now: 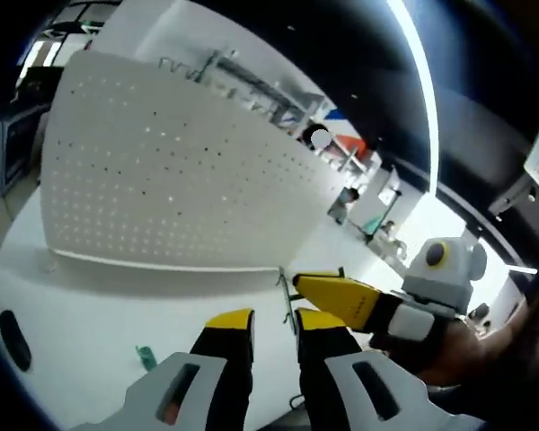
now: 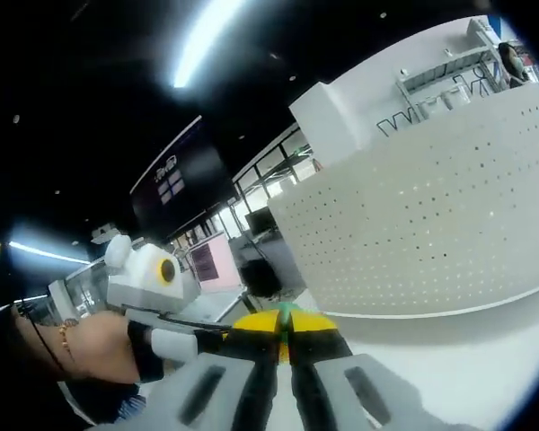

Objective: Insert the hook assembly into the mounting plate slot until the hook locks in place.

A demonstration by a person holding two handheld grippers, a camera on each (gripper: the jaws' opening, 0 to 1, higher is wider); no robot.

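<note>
Both tools meet at a thin wire hook above the white worktop, in front of the perforated mounting plate.

In the left gripper view, the left tool [image 1: 274, 325] stands with its yellow-tipped jaws parted by a narrow gap; whether they grip anything cannot be told. The thin wire hook [image 1: 286, 301] rises just beside that gap, and the right tool [image 1: 337, 296] comes in from the right with its tip at the hook. The mounting plate [image 1: 175, 175], a white curved board of small holes, stands upright on the worktop [image 1: 81, 332] beyond the tools, apart from the hook. A small teal item [image 1: 146, 357] lies on the worktop near the left tool. In the right gripper view, the right tool [image 2: 285, 330] has its jaws pressed together on a small green part [image 2: 286, 314], and the left tool [image 2: 217, 339] meets it from the left. The plate [image 2: 422, 224] stands behind. A dark wall panel [image 2: 172, 184] carries writing too small to read.
</note>
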